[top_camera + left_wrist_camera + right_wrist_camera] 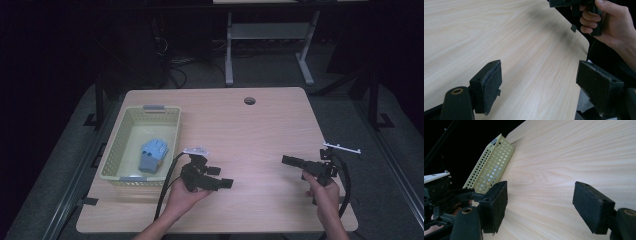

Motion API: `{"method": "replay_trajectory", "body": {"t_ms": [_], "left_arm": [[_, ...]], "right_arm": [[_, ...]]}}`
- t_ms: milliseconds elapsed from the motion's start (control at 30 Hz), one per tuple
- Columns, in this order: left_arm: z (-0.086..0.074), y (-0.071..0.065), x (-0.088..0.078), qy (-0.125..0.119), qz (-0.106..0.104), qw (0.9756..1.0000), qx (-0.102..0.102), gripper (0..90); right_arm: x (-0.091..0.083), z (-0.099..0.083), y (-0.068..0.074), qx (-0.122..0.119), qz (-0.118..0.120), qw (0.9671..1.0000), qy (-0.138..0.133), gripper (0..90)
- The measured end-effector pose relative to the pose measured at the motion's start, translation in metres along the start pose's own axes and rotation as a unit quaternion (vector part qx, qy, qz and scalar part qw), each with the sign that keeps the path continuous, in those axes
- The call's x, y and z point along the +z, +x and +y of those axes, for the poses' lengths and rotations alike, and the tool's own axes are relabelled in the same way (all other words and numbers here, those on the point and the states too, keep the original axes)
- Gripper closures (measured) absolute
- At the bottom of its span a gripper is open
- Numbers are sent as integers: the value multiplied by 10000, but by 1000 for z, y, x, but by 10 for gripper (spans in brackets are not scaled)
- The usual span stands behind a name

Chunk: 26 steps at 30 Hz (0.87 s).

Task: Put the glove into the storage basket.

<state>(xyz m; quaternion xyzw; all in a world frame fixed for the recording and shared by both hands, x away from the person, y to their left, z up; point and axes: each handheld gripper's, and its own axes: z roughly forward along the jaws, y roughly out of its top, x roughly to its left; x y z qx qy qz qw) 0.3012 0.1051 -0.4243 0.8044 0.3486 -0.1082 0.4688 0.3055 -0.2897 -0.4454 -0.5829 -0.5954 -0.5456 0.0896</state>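
Fingers on both grippers stand wide apart and hold nothing: the left gripper (226, 177) and the right gripper (291, 161) both hover over bare tabletop (250, 135), pointing toward each other, with only wood grain between each pair of pads (492, 82).

I take the blue item (152, 155) as the thing in hand. It lies on the floor of the yellow perforated basket (145, 112), behind the left fingers on their outer side and well apart from the right fingers.

Judgement on handling: it looks like a glove or a small soft toy with finger-like lobes, though too small for me to say which. I expect it to be light and pliable, not fragile, and unlikely to slip against the padded fingers.

Recommended hold: across the flat middle body, fingers entering from above and clear of the basket walls. A pinch at the lobes could let it droop or fold.
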Motion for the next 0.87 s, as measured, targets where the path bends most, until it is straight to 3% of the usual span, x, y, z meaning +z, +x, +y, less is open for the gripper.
{"method": "replay_trajectory", "body": {"t_ms": [333, 600, 700, 800, 867], "left_arm": [[-14, -6, 4, 0, 72, 9997, 255, 211], [-26, -10, 4, -57, -89, 9998, 184, 212], [-32, -11, 4, -94, -121, 9997, 209, 212], [-38, -12, 4, -98, -126, 9996, 232, 212], [-41, -14, 6, -57, -104, 9995, 279, 212]], "right_arm": [[-9, -13, -9, 64, 25, 10000, -1, 275], [-15, -26, -9, 27, 100, 9999, 22, 266], [-19, -34, -12, 55, 233, 9997, -36, 254], [-23, -43, -13, 237, 490, 9983, -205, 253], [-26, -44, -10, 210, 582, 9975, -328, 253]]}}
